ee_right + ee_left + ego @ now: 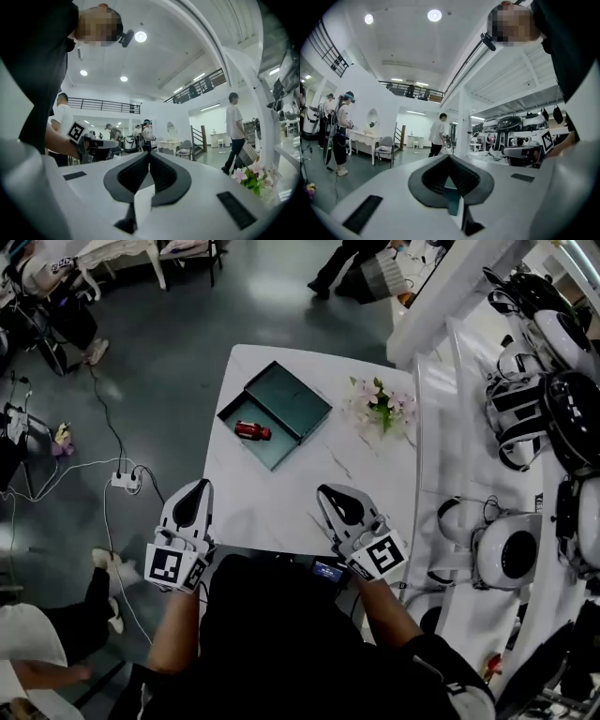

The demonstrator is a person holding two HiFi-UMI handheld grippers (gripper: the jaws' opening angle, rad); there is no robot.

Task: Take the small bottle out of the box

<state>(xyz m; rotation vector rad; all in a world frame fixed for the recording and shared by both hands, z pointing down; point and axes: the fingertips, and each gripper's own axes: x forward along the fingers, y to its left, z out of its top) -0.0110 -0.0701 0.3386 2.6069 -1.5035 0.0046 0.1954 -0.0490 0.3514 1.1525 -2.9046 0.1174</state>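
Left claw (198,486) and right claw (327,491) hover pinched together, empty, at my table (281,517) edge, because the small bottle (252,431) lies well ahead in the open box (292,397).

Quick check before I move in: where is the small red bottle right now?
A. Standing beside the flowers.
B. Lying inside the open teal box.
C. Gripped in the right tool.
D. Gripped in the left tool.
B: in the head view the small red bottle lies in the teal box; left tool and right tool are shut and empty.
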